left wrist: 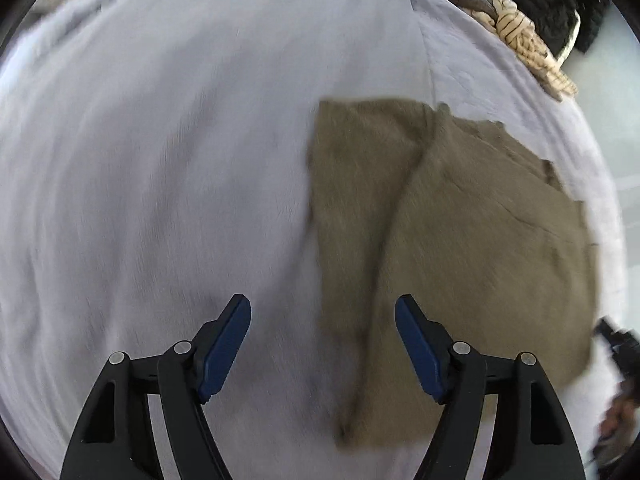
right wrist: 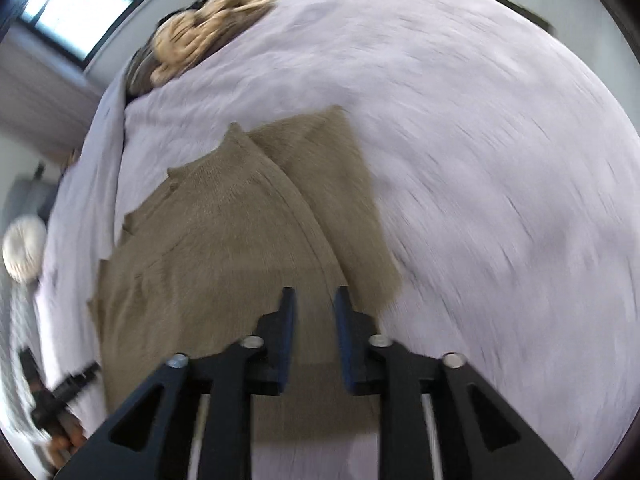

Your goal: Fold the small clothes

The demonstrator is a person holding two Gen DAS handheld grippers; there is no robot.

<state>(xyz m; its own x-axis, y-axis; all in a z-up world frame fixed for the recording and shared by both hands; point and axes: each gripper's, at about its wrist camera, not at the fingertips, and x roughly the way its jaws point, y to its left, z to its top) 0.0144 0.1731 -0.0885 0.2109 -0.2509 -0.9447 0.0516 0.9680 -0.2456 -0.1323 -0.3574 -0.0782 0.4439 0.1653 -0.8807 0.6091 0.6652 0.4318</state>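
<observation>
A brown knitted garment (left wrist: 460, 240) lies flat on a pale lilac bed sheet (left wrist: 160, 160), with one side folded over its middle. My left gripper (left wrist: 322, 300) hangs over the garment's left edge, open wide, with nothing between its blue pads (left wrist: 224, 352). In the right wrist view the same garment (right wrist: 224, 240) fills the lower middle of the sheet (right wrist: 480, 160). My right gripper (right wrist: 314, 292) points down over its near edge, jaws a narrow gap apart and gripping no cloth. Both views are blurred.
A heap of cream striped and brown clothes (left wrist: 520, 36) lies at the bed's far corner, dark clothing (left wrist: 552, 12) behind it; the heap (right wrist: 200, 32) sits below a window (right wrist: 80, 4). A hand with the other gripper (left wrist: 618, 344) shows at the right edge.
</observation>
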